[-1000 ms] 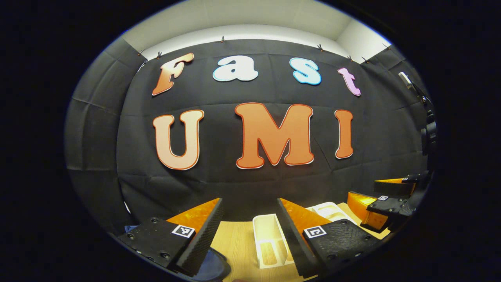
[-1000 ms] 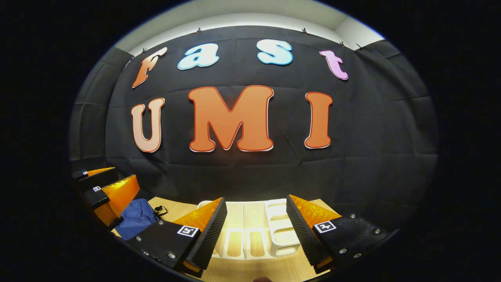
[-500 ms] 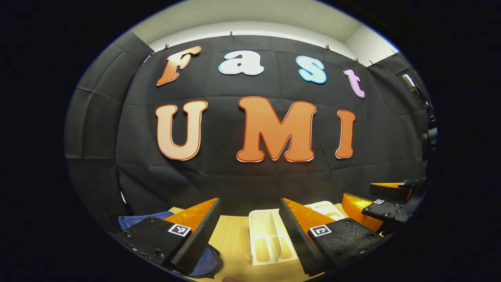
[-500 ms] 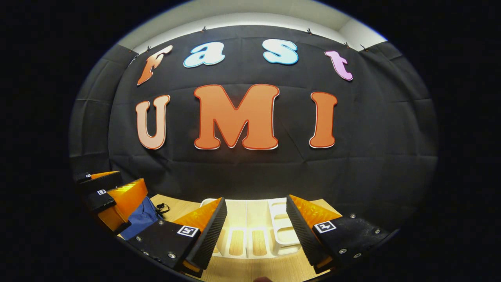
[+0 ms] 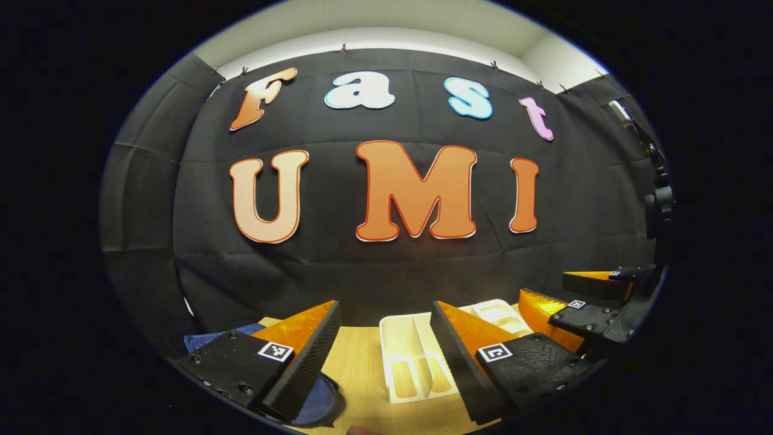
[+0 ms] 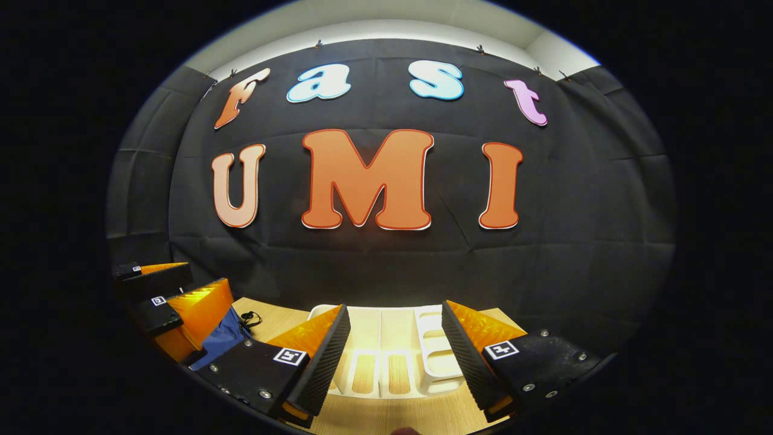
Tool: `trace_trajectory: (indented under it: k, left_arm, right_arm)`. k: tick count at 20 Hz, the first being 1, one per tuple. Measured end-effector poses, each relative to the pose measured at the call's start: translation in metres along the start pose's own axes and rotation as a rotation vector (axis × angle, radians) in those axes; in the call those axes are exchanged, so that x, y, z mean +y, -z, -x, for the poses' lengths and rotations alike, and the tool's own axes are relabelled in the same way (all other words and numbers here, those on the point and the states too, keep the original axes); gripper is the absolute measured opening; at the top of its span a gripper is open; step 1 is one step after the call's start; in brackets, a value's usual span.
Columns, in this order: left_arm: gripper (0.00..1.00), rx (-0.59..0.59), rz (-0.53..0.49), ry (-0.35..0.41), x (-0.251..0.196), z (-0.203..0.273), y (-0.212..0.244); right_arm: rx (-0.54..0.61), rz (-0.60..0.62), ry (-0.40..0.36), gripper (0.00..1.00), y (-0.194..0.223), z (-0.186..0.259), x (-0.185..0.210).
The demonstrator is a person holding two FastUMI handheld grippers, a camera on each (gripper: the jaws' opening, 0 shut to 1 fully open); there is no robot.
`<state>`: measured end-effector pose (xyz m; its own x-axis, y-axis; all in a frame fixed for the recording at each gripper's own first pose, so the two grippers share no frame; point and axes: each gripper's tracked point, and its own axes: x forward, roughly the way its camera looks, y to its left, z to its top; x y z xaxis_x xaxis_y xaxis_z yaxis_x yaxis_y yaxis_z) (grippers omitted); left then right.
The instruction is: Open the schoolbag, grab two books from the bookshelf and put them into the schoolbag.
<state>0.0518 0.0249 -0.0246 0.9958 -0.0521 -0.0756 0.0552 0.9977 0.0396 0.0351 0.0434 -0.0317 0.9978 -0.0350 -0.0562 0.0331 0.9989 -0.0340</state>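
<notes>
The blue schoolbag [image 5: 208, 339] lies on the wooden table [image 5: 356, 368] behind the left gripper [image 5: 386, 356], whose fingers are spread around nothing. The white bookshelf [image 6: 392, 356] stands beyond the right gripper [image 6: 395, 362], likewise spread and empty.
</notes>
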Motion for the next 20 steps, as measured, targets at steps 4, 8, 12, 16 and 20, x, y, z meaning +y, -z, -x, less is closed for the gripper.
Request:
trace_trajectory:
  k: [4,8,12,16,20]
  left_arm:
    - [0.95,0.006,-0.007,0.001,0.002,0.000,0.004]
    - [0.94,0.005,-0.014,0.005,0.001,0.000,0.005]
    - [0.94,-0.005,-0.023,0.000,0.001,0.001,0.003]
    - [0.94,-0.002,-0.018,-0.001,0.000,0.001,0.007]
    - [0.94,0.007,-0.023,0.021,-0.009,0.001,0.008]
  right_arm:
    - [-0.001,0.008,0.000,0.91,0.002,0.001,0.001]
    - [0.006,0.010,0.003,0.91,0.004,0.002,0.000]
    - [0.003,0.015,0.005,0.91,0.005,0.004,0.001]
    - [0.007,0.020,0.008,0.91,0.008,0.005,-0.002]
    - [0.011,0.018,0.011,0.91,0.010,0.005,-0.003]
